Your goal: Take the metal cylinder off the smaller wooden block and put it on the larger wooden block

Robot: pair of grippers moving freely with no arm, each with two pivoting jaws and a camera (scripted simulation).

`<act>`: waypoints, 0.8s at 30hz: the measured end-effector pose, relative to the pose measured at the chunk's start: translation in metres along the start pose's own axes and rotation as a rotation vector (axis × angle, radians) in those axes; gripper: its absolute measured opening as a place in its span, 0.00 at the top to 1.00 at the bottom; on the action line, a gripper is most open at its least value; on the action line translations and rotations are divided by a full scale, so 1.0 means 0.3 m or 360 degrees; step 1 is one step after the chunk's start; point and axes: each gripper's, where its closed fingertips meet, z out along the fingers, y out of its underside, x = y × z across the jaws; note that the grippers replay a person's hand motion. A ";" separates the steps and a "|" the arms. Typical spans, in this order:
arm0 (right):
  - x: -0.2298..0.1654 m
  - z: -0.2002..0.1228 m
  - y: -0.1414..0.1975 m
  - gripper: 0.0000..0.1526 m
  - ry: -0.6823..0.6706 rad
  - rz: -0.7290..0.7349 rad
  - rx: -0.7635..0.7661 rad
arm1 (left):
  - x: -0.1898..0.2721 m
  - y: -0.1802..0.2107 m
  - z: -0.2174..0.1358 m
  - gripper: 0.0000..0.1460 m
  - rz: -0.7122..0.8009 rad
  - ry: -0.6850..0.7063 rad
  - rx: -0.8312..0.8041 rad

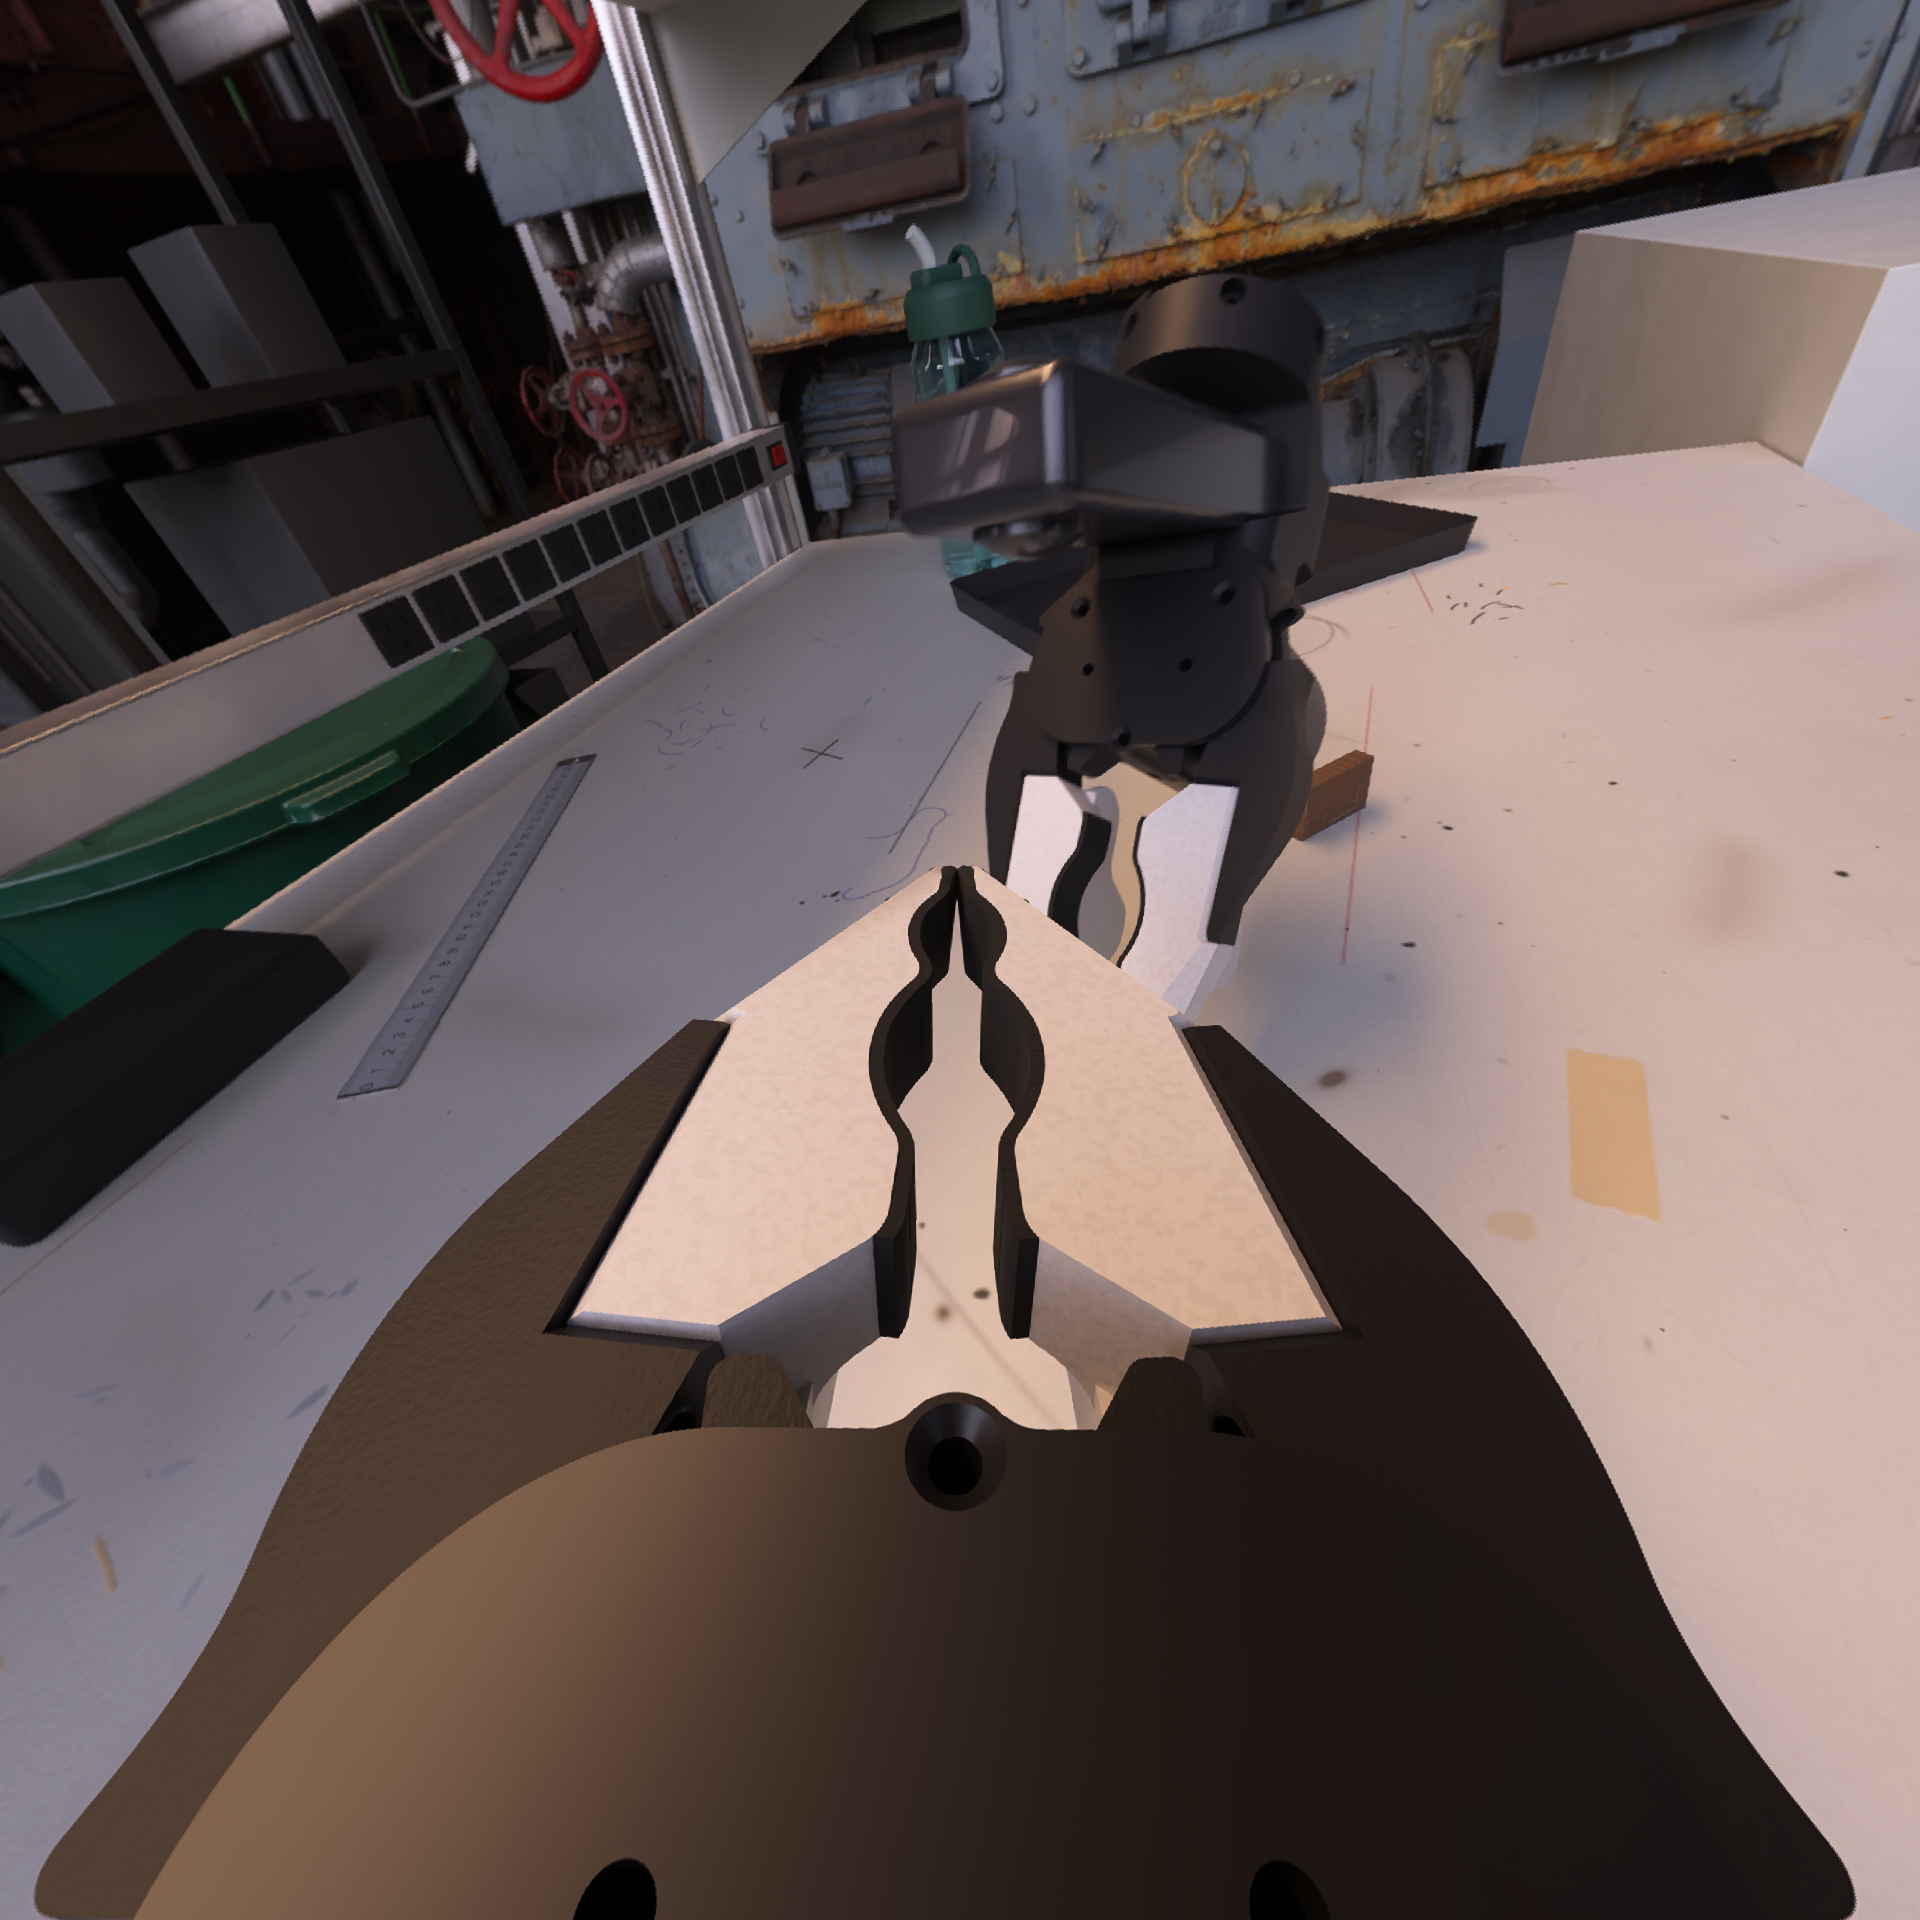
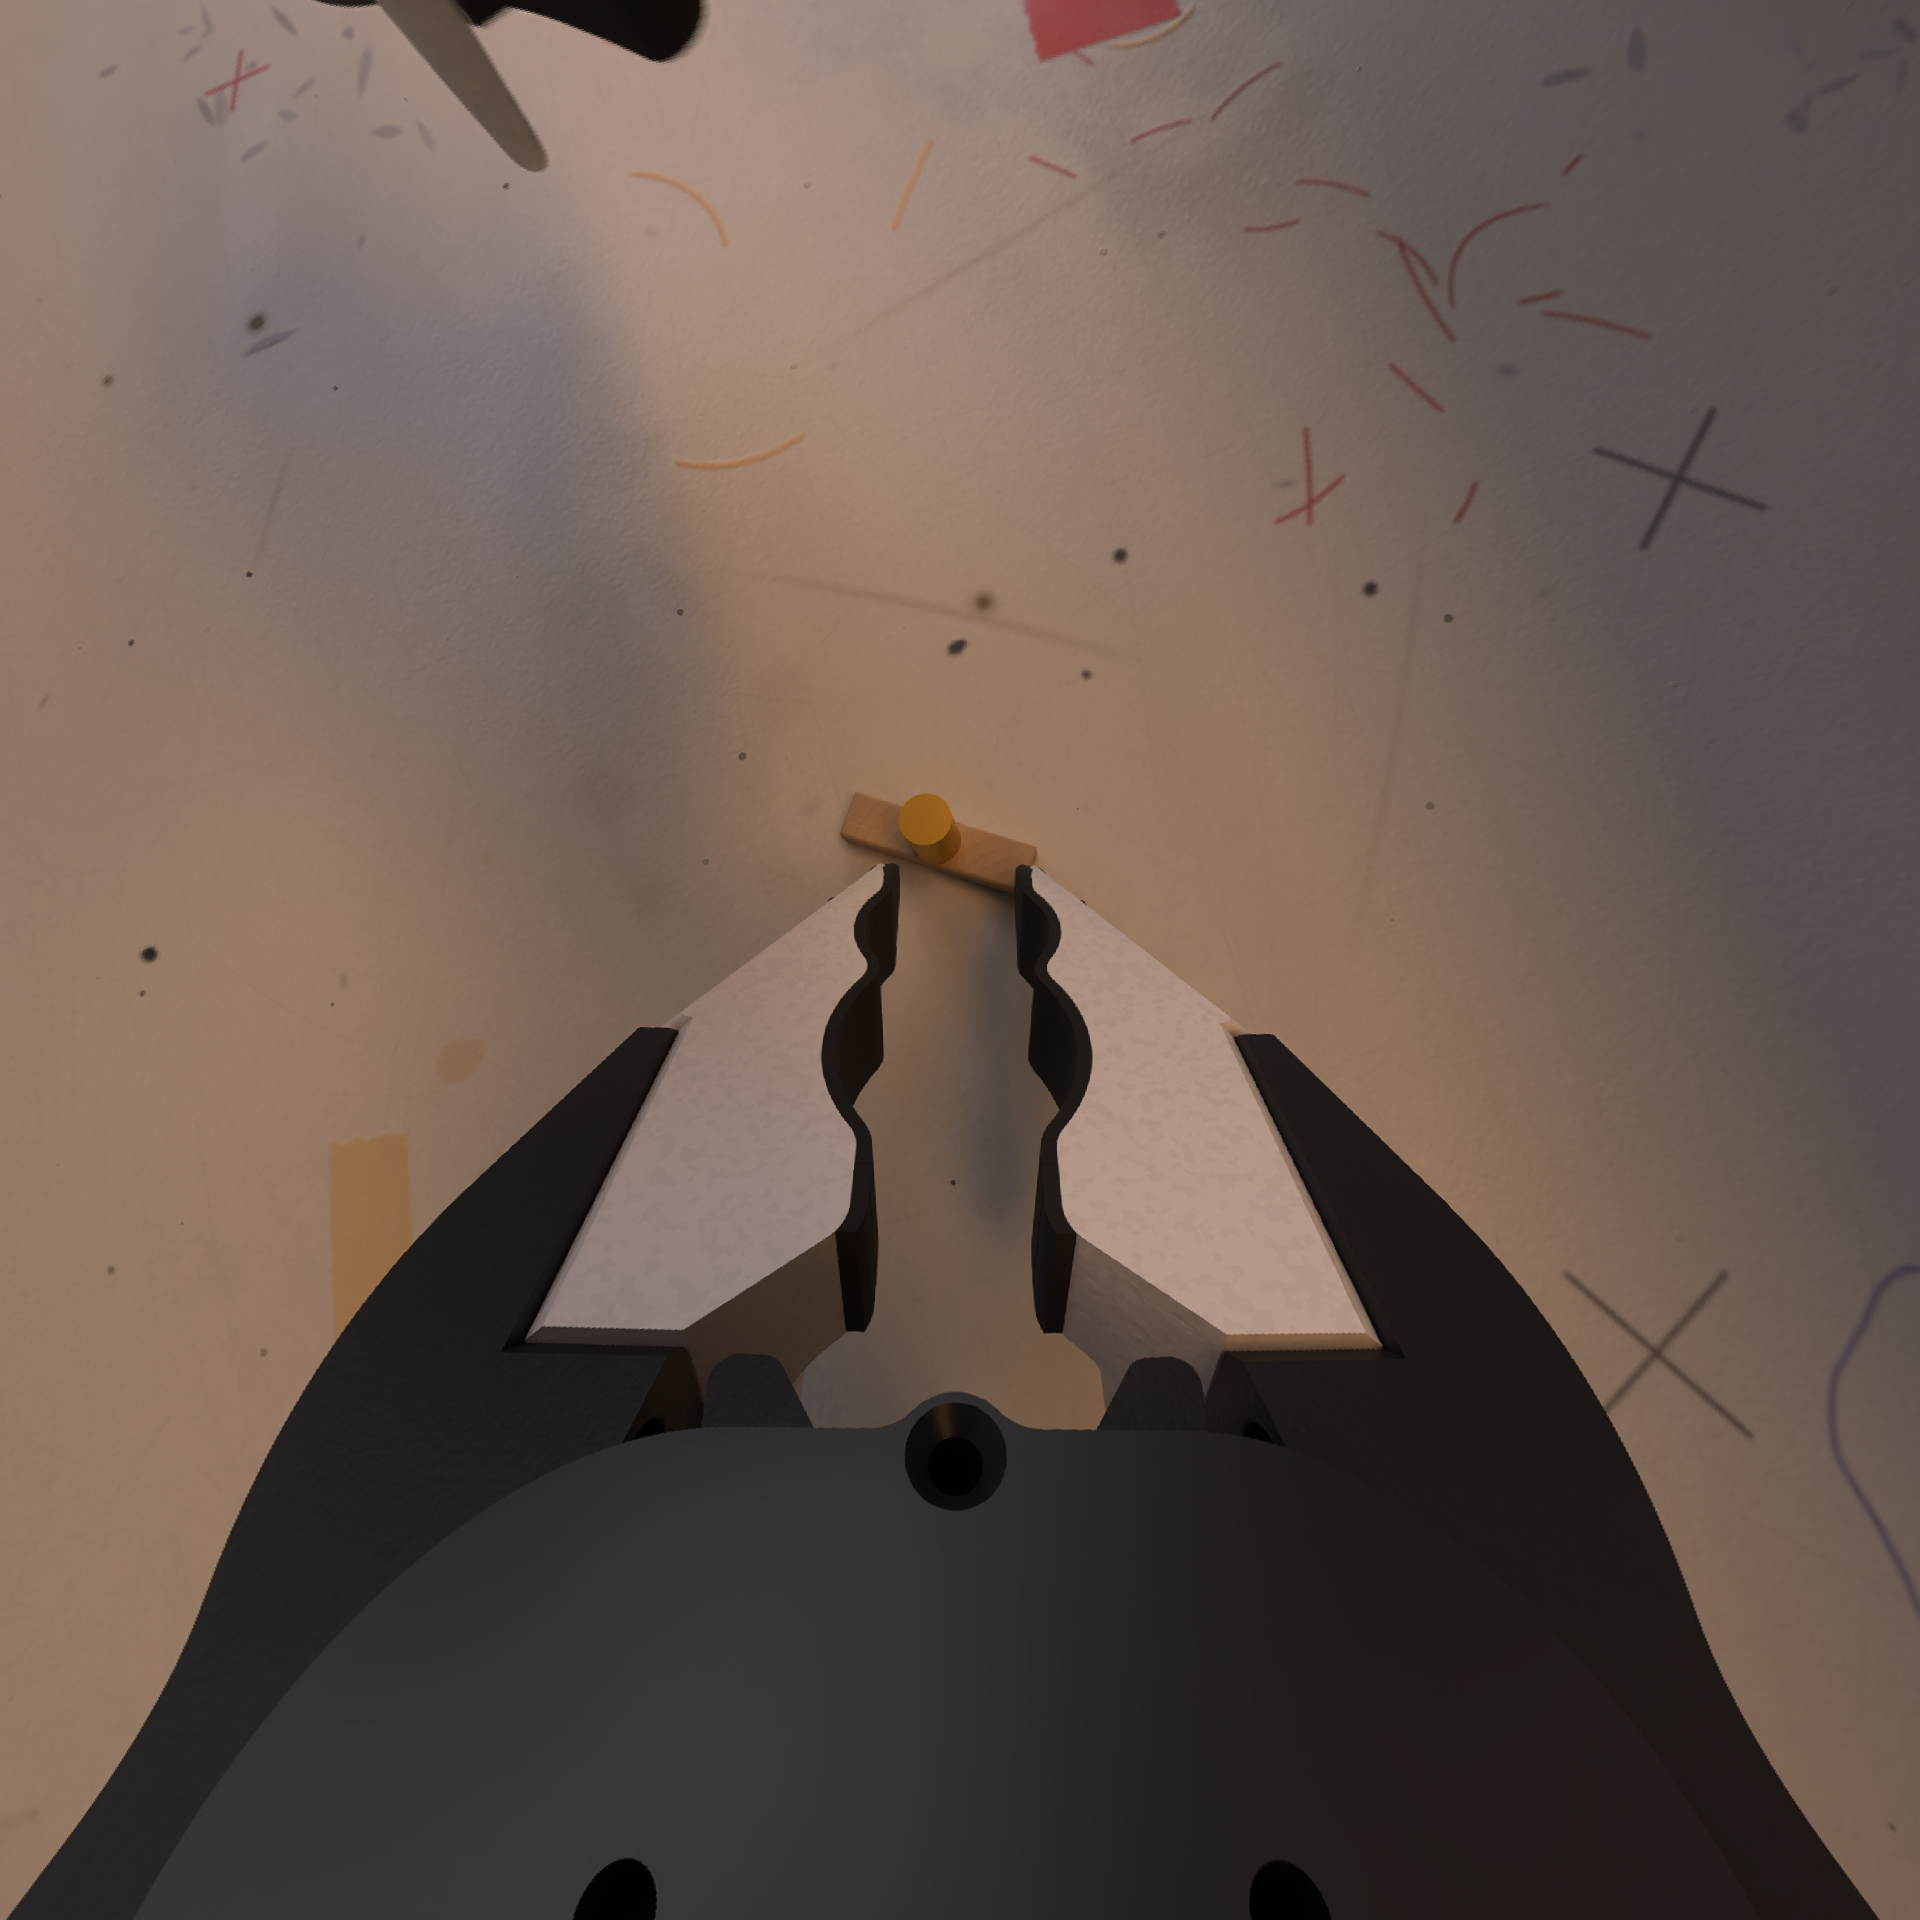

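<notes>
Brass-coloured metal cylinder (image 2: 927, 828) stands upright on the thin, pale wooden block (image 2: 940, 840), near that block's left end as the right wrist view frames it. Block lies flat on the table (image 2: 1351, 779), slightly skewed.

Right gripper (image 2: 954, 871): pointed down at the table, fingers parted with a clear gap, nothing held. Fingertips sit just short of the pale block; the right fingertip overlaps the block's near edge in the frame, but contact cannot be confirmed. Cylinder lies just beyond the gap between the tips, a little left of centre.

Left gripper (image 1: 957, 876): clenched, tips meeting, nothing between them. It hangs over the table, apart from the cylinder and its block, neither of which shows in the left wrist view.

Left wrist view also shows a darker brown wooden block (image 1: 1335, 793) on the table just behind the right gripper, mostly hidden by it; its size relative to the pale block cannot be judged. Steel ruler (image 1: 473, 925) lies well left of the left gripper. Dark tray (image 1: 1382, 530) and green-capped bottle (image 1: 948, 322) stand beyond the right gripper.
</notes>
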 end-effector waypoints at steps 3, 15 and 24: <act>0.005 -0.018 0.003 0.87 0.0034 -0.0010 0.0010 | -0.007 0.006 0.001 1.00 -0.0031 -0.0010 -0.0012; -0.003 -0.060 0.008 0.80 0.0004 -0.1221 -0.0562 | -0.063 -0.023 -0.022 1.00 -0.0042 -0.0151 0.0090; 0.007 -0.013 -0.009 0.77 -0.0202 -0.1726 -0.0757 | -0.205 -0.139 -0.149 1.00 -0.0176 -0.0490 0.0509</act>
